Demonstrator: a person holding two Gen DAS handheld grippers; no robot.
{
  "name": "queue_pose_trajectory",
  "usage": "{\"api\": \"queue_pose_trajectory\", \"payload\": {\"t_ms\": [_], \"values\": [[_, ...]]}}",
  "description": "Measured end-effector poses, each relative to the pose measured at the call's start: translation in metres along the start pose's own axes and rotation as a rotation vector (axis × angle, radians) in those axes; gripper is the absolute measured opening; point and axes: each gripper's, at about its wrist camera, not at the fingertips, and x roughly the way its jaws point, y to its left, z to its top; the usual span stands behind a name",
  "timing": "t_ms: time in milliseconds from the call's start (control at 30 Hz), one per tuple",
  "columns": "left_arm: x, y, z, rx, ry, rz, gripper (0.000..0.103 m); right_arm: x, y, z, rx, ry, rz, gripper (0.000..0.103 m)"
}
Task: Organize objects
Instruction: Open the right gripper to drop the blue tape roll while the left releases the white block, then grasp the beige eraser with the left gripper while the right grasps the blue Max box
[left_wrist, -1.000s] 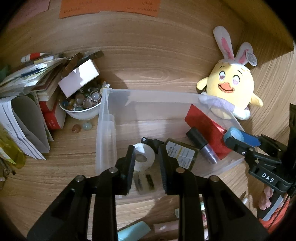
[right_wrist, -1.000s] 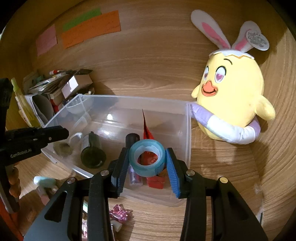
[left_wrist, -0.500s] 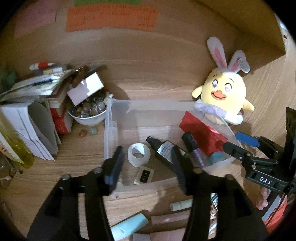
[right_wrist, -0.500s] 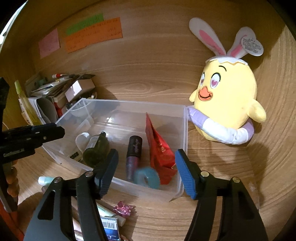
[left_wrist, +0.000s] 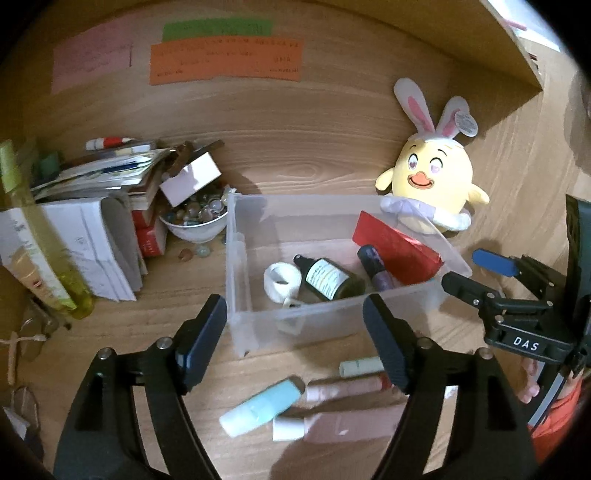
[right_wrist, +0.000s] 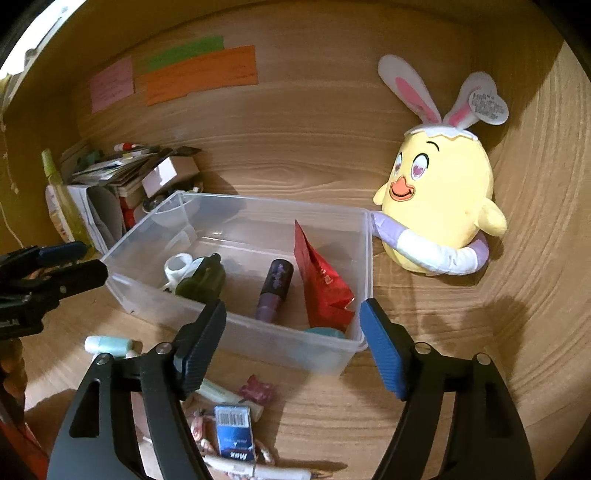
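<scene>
On the wooden desk (left_wrist: 110, 332), at centre, sits the clear plastic bin (left_wrist: 236, 258). Left gripper (left_wrist: 293, 339) at 6 o'clock of the left wrist view: jaws have just been opening, now wide apart, nothing between them; they hang over the bin's near wall. Right gripper (right_wrist: 291, 341) at 6 o'clock of its own view: jaws likewise just opened, wide apart, empty, above the bin's near right corner.

Bin contents, left wrist view: white tape roll (left_wrist: 282, 282) at the left, touching the dark green bottle (left_wrist: 330, 280) lying on its side; purple tube (left_wrist: 376, 269) to the bottle's right; red foil packet (left_wrist: 397, 253) leaning at 2 o'clock. Right wrist view adds a teal tape roll (right_wrist: 325, 332) at the near right corner, partly behind the frosted wall, beside the packet.

Outside the bin, toward 6 o'clock: light blue tube (left_wrist: 258, 406), pink tubes (left_wrist: 347, 387), blue staple box (right_wrist: 234, 432), pink bow (right_wrist: 258, 391).

Yellow chick plush (right_wrist: 439, 199) at 2 o'clock, one arm touching the bin's far right corner. Bowl of glass pebbles (left_wrist: 194, 221) and stacked papers (left_wrist: 92, 177) at 10 o'clock.
</scene>
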Motion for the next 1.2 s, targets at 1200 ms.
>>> {"api": "queue_pose_trajectory", "payload": {"t_ms": [1200], "values": [[-0.028,0.007,-0.113,-0.056,0.138,0.042,0.077,0.005,0.019,-0.072,0.004,0.151,0.024,0.053]]}}
